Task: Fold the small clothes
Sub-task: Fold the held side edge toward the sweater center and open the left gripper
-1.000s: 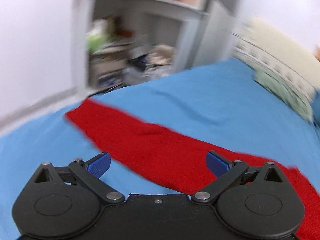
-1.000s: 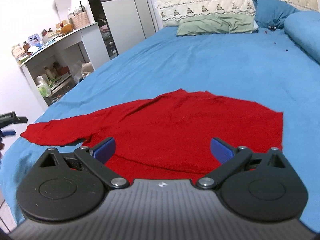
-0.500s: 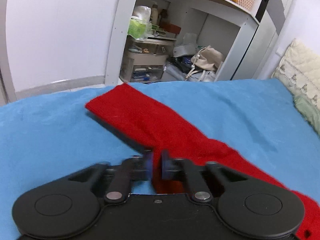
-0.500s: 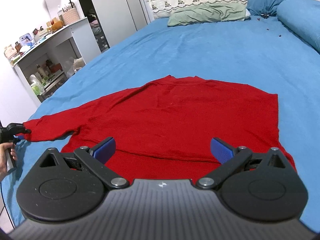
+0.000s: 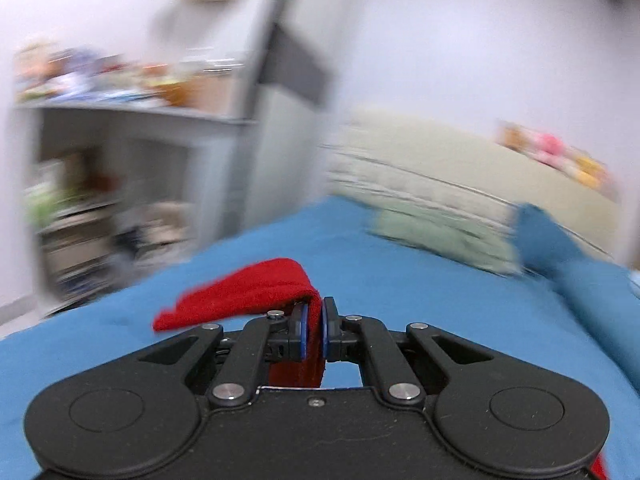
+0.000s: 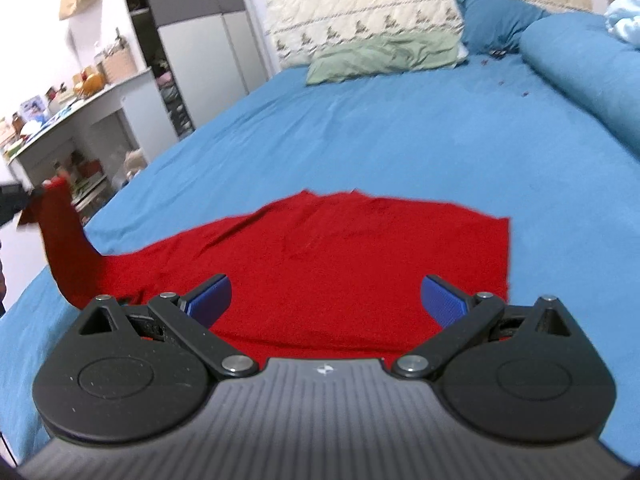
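A red long-sleeved top (image 6: 340,264) lies spread on the blue bed sheet (image 6: 360,140). Its left sleeve (image 6: 60,240) is lifted off the bed at the far left of the right wrist view. My left gripper (image 5: 314,330) is shut on that red sleeve (image 5: 248,292), whose cuff end flops over the left finger. My right gripper (image 6: 326,300) hovers open over the near edge of the top's body, with nothing between its blue pads (image 6: 444,300).
A green pillow (image 6: 384,56), a blue pillow (image 6: 496,24) and a cream quilted headboard (image 6: 380,4) lie at the far end of the bed. A rolled blue duvet (image 6: 584,72) runs along the right. A cluttered white desk (image 6: 80,120) and a wardrobe (image 6: 200,40) stand left of the bed.
My left gripper closed on the red sleeve near its cuff and lifted it off the sheet, swinging toward the headboard. The right gripper shifted slightly and stayed open.
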Demonstrator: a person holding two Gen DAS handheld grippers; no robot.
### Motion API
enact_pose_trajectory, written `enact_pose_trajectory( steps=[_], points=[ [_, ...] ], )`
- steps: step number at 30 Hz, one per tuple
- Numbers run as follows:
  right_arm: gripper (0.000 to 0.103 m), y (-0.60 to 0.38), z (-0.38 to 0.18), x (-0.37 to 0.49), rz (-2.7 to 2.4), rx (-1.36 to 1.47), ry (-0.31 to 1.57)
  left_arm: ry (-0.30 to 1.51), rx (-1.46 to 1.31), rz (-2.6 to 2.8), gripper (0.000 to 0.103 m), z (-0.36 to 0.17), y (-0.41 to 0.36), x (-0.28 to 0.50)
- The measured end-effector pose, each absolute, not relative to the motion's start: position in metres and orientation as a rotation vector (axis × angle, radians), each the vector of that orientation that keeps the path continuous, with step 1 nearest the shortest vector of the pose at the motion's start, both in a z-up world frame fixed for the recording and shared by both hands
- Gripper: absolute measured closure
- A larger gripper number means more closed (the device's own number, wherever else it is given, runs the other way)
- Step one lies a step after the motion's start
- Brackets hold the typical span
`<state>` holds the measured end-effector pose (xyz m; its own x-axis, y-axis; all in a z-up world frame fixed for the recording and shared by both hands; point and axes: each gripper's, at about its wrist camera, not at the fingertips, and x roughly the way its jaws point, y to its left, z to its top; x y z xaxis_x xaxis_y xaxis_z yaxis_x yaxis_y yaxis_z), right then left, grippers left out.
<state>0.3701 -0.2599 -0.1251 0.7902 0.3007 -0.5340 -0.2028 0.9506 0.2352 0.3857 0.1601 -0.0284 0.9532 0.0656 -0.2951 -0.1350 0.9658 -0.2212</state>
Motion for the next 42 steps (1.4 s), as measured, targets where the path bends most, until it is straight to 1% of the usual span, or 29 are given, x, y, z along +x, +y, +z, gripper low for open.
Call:
enact_pose_trajectory(
  steps=[2, 4, 6, 8, 10, 13, 15, 17, 18, 19, 20, 21, 22, 27, 30, 32, 34, 35, 36, 38, 40, 42],
  points=[
    [0.0, -0.268, -0.12, 0.368, 0.24, 0.178, 0.585, 0.319, -0.206, -0.03, 0.096, -0.027, 0.107, 0.4],
    [0.0, -0.278, -0.116, 0.366, 0.208, 0.19, 0.574, 0.372, -0.168, -0.126, 0.096, -0.038, 0.062, 0.412],
    [0.0, -0.286, -0.115, 0.365, 0.172, 0.2, 0.572, 0.455, -0.132, -0.205, 0.096, -0.066, 0.018, 0.425],
    [0.0, -0.294, -0.118, 0.365, 0.143, 0.208, 0.583, 0.556, -0.132, -0.249, 0.096, -0.099, -0.01, 0.436],
    [0.0, -0.298, -0.124, 0.366, 0.127, 0.214, 0.608, 0.664, -0.122, -0.261, 0.096, -0.138, -0.03, 0.446],
    [0.0, -0.301, -0.135, 0.367, 0.12, 0.204, 0.639, 0.744, -0.125, -0.266, 0.096, -0.173, -0.038, 0.448],
    [0.0, -0.3, -0.141, 0.367, 0.127, 0.199, 0.646, 0.733, -0.108, -0.267, 0.096, -0.177, -0.042, 0.442],
    [0.0, -0.298, -0.145, 0.369, 0.132, 0.198, 0.652, 0.721, -0.083, -0.281, 0.093, -0.173, -0.042, 0.439],
    [0.0, -0.298, -0.146, 0.37, 0.136, 0.2, 0.652, 0.711, -0.077, -0.289, 0.081, -0.169, -0.041, 0.437],
    [0.0, -0.297, -0.146, 0.372, 0.143, 0.201, 0.651, 0.696, -0.068, -0.297, 0.051, -0.163, -0.038, 0.432],
    [0.0, -0.295, -0.145, 0.375, 0.151, 0.199, 0.648, 0.681, -0.062, -0.302, 0.036, -0.161, -0.035, 0.425],
    [0.0, -0.291, -0.144, 0.378, 0.161, 0.193, 0.642, 0.658, -0.057, -0.297, 0.02, -0.157, -0.03, 0.416],
    [0.0, -0.288, -0.142, 0.381, 0.17, 0.183, 0.636, 0.63, -0.049, -0.282, 0.016, -0.149, -0.022, 0.406],
    [0.0, -0.25, -0.139, 0.411, 0.289, 0.08, 0.644, 0.599, -0.004, -0.158, 0.016, -0.135, 0.026, 0.374],
    [0.0, -0.206, -0.148, 0.431, 0.397, -0.076, 0.658, 0.606, 0.031, -0.046, 0.016, -0.137, 0.059, 0.363],
    [0.0, -0.172, -0.158, 0.44, 0.451, -0.204, 0.645, 0.629, 0.005, 0.009, 0.016, -0.144, 0.08, 0.361],
    [0.009, -0.138, -0.171, 0.448, 0.505, -0.331, 0.622, 0.662, -0.044, 0.034, 0.016, -0.153, 0.097, 0.361],
    [0.019, -0.125, -0.176, 0.451, 0.519, -0.371, 0.619, 0.672, -0.054, 0.044, 0.017, -0.157, 0.102, 0.36],
    [0.025, -0.112, -0.183, 0.456, 0.534, -0.417, 0.618, 0.68, -0.057, 0.053, 0.017, -0.16, 0.105, 0.361],
    [0.03, -0.093, -0.197, 0.463, 0.548, -0.489, 0.619, 0.689, -0.065, 0.059, 0.018, -0.163, 0.11, 0.361],
    [0.039, -0.079, -0.209, 0.47, 0.542, -0.545, 0.62, 0.693, -0.069, 0.049, 0.018, -0.164, 0.109, 0.362],
    [0.074, -0.073, -0.216, 0.474, 0.538, -0.573, 0.625, 0.699, -0.058, 0.043, 0.019, -0.166, 0.106, 0.37]
  ],
)
